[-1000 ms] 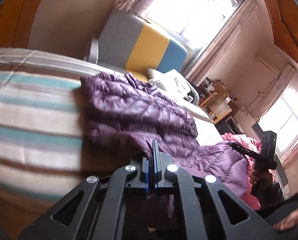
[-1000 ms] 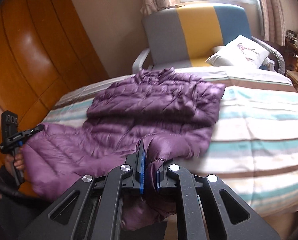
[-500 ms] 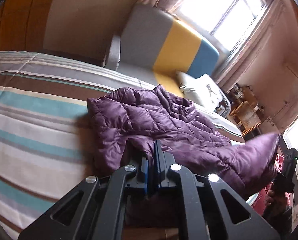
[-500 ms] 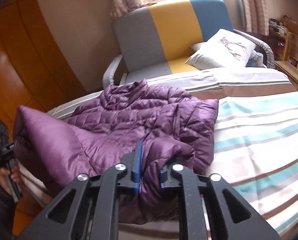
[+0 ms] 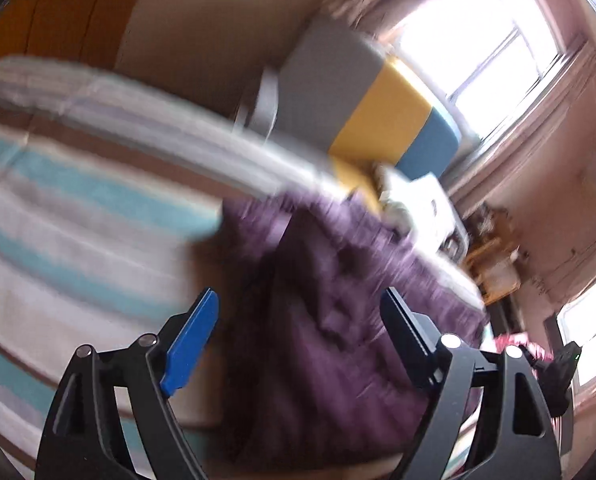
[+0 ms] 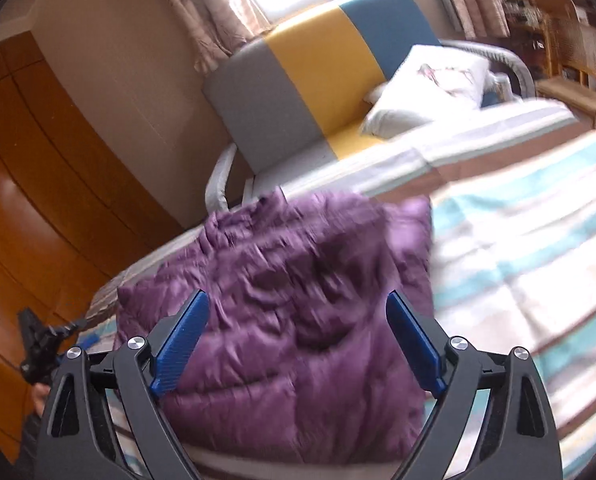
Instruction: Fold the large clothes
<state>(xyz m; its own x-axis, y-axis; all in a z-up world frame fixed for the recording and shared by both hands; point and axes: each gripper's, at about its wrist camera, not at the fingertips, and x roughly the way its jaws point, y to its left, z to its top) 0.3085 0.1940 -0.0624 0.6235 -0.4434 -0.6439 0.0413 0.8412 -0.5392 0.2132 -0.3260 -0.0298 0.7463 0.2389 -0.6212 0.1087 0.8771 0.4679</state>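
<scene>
Purple puffer jacket (image 6: 294,312) lies on the bed (image 6: 538,248) straight ahead of the right claw (image 6: 298,340) and just beyond its tips. The bedspread carries teal, white, brown and grey stripes and stretches off to the claw's right. Past the far edge of the bed stands a sofa (image 6: 310,80) with grey, yellow and blue panels, a white cushion (image 6: 430,84) on its seat, under a bright curtained window. An orange wooden wardrobe (image 6: 38,184) fills the wall to the left. The quilted jacket is doubled into a bulky, puffy heap, blurred in both views. Both claws have just been opening: the right claw's blue pads stand wide apart, off the fabric, and the left claw (image 5: 300,332) is equally spread, the jacket (image 5: 338,312) ahead of it.
</scene>
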